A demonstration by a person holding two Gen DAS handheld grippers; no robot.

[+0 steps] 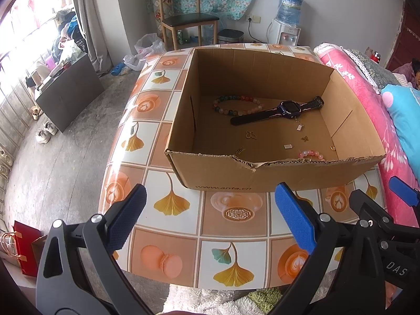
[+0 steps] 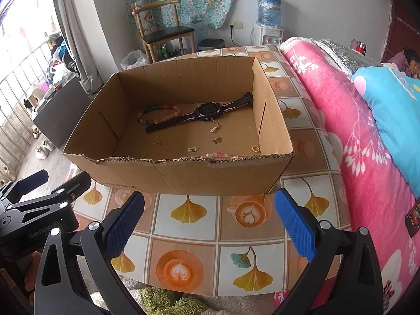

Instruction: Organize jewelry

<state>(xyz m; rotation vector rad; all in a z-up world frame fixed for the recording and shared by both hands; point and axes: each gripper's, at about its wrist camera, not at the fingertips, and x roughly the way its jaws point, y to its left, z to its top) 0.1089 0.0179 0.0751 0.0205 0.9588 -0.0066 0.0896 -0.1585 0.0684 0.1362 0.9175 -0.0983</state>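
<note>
A bedroom holds a small counter (image 1: 183, 136) covered in a tiled cloth of ginkgo leaves and coffee cups, with a pink floral bed (image 2: 349, 120) along its 3 o'clock side.

The left gripper (image 1: 210, 220) hangs above the counter's near edge, its blue-padded fingers (image 1: 294, 218) spread wide with nothing between them. The right gripper (image 2: 210, 223) hovers just beside it, fingers (image 2: 294, 220) likewise parted and empty; each camera catches the other tool only partly, cut off at the frame's side.

Beyond the fingers, at 12 o'clock, sits an open cardboard box (image 1: 220, 176) with a ragged, torn near rim. Inside lies a dark smartwatch (image 2: 207, 114), strap stretched diagonally, touching a multicoloured bead bracelet (image 2: 157, 114) at its 9 o'clock. A small gold charm on a chain (image 2: 214, 128) lies just below the watch face. Scattered nearer the front are tiny gold pieces: an outline charm (image 2: 158, 140), a butterfly (image 2: 217, 140), a rectangular pendant (image 2: 193, 149) and a ring (image 2: 255, 148). A pink bead bracelet (image 1: 312, 155) is half hidden by the near wall, as is another gold piece (image 1: 240, 150), too small to make out.

Farther back stand a wooden chair (image 1: 183, 21) and a water dispenser (image 1: 287, 21). At the far 3 o'clock edge a person (image 2: 410, 65) is partly cut off.
</note>
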